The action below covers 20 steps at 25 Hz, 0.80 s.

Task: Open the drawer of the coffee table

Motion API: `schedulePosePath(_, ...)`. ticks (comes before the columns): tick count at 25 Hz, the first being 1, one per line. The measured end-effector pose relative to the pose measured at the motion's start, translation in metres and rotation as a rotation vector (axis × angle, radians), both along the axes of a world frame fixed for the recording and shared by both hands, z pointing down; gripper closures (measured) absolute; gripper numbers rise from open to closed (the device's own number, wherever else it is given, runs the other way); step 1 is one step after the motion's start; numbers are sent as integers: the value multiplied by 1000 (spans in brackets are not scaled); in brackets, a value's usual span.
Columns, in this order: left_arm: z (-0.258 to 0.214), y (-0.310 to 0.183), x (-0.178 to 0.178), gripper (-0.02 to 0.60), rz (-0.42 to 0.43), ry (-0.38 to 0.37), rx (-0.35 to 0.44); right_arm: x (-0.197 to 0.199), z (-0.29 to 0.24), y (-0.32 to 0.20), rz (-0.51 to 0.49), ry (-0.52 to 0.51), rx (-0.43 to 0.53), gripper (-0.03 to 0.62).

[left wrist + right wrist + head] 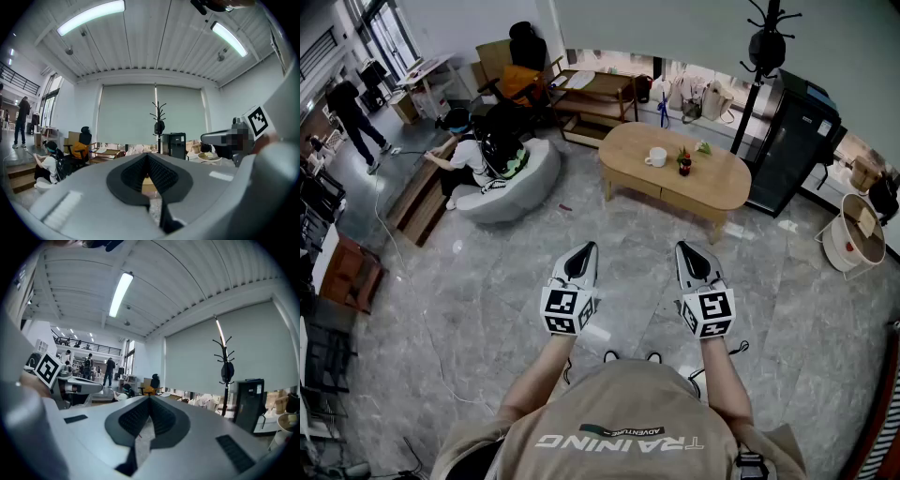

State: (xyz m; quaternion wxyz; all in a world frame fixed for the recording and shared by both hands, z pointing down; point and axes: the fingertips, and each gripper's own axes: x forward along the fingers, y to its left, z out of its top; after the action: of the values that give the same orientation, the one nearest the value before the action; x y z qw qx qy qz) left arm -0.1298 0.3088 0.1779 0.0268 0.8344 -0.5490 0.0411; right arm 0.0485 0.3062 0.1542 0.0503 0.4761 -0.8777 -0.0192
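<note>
Left forearm (pixel 536 377): stretched forward from the torso, bare, about parallel to the other.
Left tool (pixel 590 247): held roughly level over the floor (pixel 469 300), marker cube facing up; its jaws are closed tip to tip with nothing between them, as its own view (pixel 148 155) shows.
Right forearm (pixel 724 377): stretched forward likewise.
Right tool (pixel 682 247): level, beside the left one but apart from it, both pointing the same way; jaws pressed together at the tips and holding nothing (pixel 150 398).
Surface (pixel 727 183): one oval wooden top, well apart from both tools, ahead of them and a little to the right; its long axis runs from upper left to lower right in the head view.
Drawer: too small to tell from the near side panel.
On the surface: one white mug (pixel 656 157) and one small plant (pixel 684 161), near each other around the middle.
Count: two tools, one surface.
</note>
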Motion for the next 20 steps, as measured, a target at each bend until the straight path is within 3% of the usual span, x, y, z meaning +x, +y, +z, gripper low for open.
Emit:
schedulePosePath(7,8,-9,-5,591,-6,5,0,-7,-2,-6,-10,8,37,589)
schedulePosePath(20,25,-27,-38,591,-24,35,-34,-31,18,-27,-9,27,-17,589)
